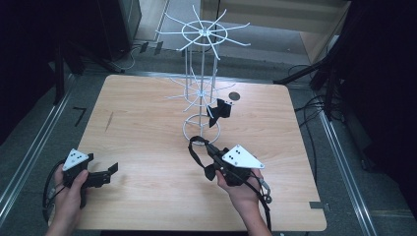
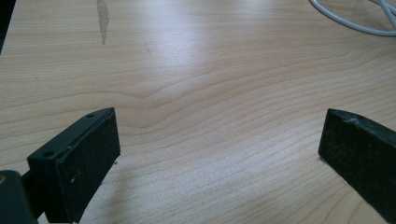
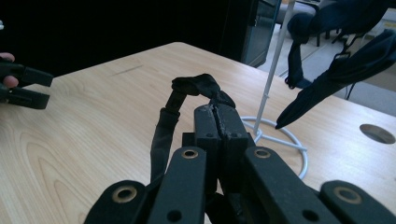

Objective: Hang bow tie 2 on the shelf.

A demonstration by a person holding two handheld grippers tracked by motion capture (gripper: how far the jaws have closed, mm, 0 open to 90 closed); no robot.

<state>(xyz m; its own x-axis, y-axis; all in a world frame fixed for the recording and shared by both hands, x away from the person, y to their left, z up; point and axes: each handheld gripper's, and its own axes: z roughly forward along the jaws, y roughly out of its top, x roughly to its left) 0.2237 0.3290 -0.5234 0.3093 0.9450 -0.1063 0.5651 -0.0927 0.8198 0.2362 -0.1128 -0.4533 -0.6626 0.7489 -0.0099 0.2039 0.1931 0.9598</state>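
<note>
A: What took up most of the scene?

B: A wooden table, pale and square-ish, with a white wire rack standing toward its far middle. The rack had spoked hooks on two levels and a ring base resting on the wood. A dark garment hung from a lower hook, just above the ring.

A: And the grippers?

B: The right gripper sat near the rack's base, held in the person's right hand. Its jaws were pressed together, pinching a black strap. The strap looped up out of the jaw tips and trailed back down along the gripper's left side. It was lifted just off the tabletop, in front of the rack's ring.

A: The other one?

B: The left gripper was well apart from that, at the table's near left corner, in the left hand. Its jaws stood wide apart over bare wood, with nothing between them.

A: Anything small?

B: A round dark hole in the tabletop beside the rack.
</note>
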